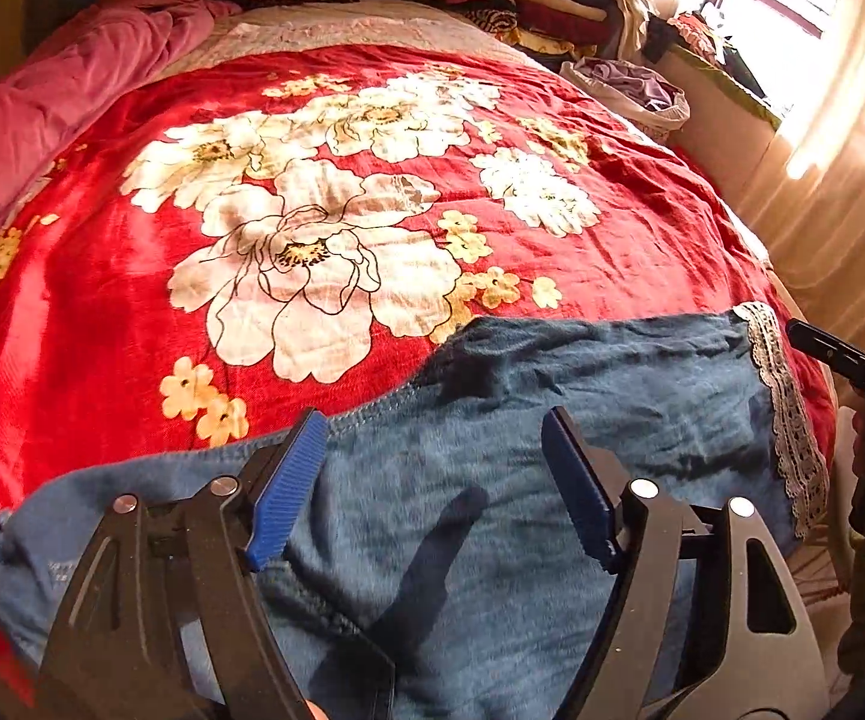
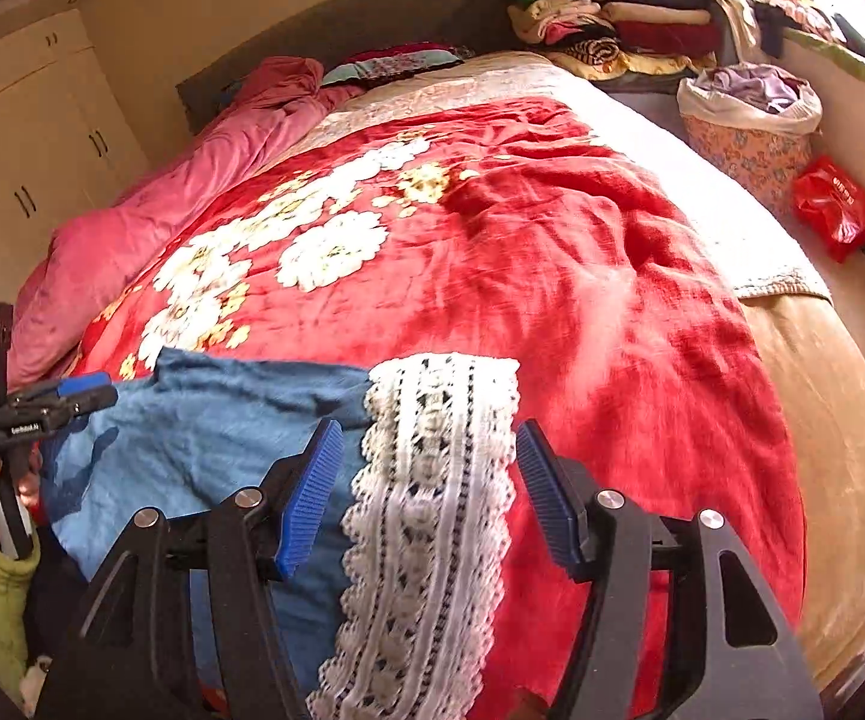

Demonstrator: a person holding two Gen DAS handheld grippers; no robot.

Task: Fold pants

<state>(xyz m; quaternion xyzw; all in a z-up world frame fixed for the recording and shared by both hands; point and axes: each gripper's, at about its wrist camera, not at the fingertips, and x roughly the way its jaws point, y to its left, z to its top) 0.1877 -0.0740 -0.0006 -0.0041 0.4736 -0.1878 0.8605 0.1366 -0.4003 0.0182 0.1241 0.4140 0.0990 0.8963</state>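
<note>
Blue denim pants [image 1: 552,420] with a white lace hem [image 1: 786,414] lie on the red floral blanket [image 1: 312,210] at the bed's near edge. My left gripper [image 1: 435,432] is open and hovers just above the denim, holding nothing. In the right wrist view the pants [image 2: 210,438] lie to the left and the lace hem [image 2: 432,480] runs between the fingers of my right gripper [image 2: 429,450], which is open above it. The left gripper [image 2: 72,396] shows at the far left there, and the right gripper [image 1: 840,360] at the right edge of the left wrist view.
A pink duvet [image 2: 192,192] lies along the bed's left side. Stacked folded clothes [image 2: 618,18] sit at the head. A lined laundry basket [image 2: 750,120] and a red bag [image 2: 834,204] stand right of the bed. Wardrobe doors [image 2: 30,144] stand on the left.
</note>
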